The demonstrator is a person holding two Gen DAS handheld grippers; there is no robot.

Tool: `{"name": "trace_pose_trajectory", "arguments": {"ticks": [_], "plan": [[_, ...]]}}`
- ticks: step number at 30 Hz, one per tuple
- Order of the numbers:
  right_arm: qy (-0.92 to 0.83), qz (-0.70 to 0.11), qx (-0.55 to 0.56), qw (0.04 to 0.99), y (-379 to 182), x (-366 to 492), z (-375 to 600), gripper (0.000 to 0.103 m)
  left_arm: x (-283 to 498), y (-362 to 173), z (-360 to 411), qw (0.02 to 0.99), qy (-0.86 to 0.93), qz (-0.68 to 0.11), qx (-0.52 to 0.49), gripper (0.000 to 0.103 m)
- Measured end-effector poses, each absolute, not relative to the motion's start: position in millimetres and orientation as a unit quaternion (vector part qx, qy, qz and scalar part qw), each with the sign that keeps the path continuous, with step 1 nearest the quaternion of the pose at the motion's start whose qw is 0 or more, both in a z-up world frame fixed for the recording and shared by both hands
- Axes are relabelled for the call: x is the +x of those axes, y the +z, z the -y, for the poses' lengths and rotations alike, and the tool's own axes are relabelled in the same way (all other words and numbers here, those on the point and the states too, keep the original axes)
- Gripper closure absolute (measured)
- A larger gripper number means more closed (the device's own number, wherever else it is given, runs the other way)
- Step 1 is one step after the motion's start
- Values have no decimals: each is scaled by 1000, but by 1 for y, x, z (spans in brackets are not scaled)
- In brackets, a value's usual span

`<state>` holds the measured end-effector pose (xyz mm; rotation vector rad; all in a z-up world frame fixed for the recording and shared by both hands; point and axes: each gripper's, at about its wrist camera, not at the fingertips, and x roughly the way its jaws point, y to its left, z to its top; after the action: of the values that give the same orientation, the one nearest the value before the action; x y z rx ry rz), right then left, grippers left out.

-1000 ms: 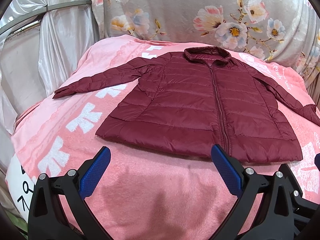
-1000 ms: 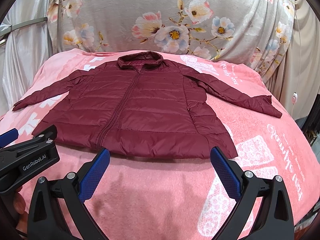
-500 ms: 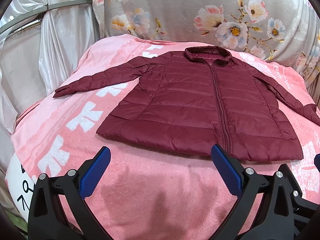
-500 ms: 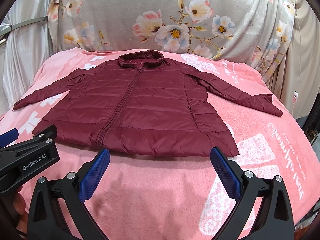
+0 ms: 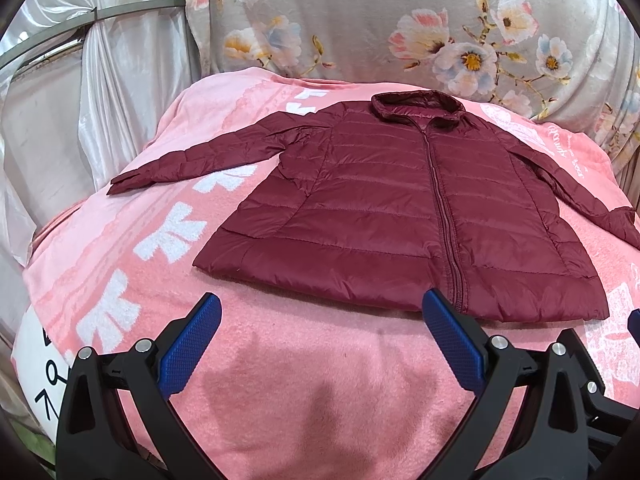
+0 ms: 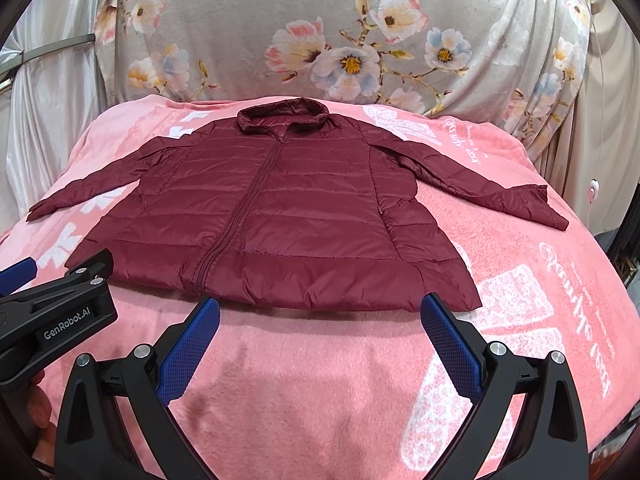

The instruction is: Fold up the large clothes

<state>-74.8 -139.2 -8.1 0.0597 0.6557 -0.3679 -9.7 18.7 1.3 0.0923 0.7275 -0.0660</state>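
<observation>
A dark red quilted jacket [image 5: 400,208] lies flat and zipped, front up, on a pink blanket [image 5: 300,380], collar at the far end and both sleeves spread out to the sides. It also shows in the right wrist view [image 6: 280,216]. My left gripper [image 5: 320,344] is open and empty, just short of the jacket's near hem. My right gripper [image 6: 320,344] is open and empty, also just short of the hem. The left gripper's body [image 6: 56,316] shows at the left edge of the right wrist view.
The pink blanket [image 6: 520,320] with white print covers a raised surface that drops away at left, right and front. A grey floral cloth [image 6: 340,40] hangs behind it. Pale satin drapes [image 5: 100,100] and a metal rail stand at the left.
Both grippers have crept slightly forward toward the jacket's near hem. Both stay open. The jacket has not moved.
</observation>
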Motion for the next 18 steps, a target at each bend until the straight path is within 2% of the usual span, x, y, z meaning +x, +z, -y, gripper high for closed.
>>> {"name": "trace_pose_trajectory", "arguments": {"ticks": [18], "plan": [[-174,-328,36,928,-14,-69,149,5,-5,-6,-19,931,-30,-361,48,5]]}}
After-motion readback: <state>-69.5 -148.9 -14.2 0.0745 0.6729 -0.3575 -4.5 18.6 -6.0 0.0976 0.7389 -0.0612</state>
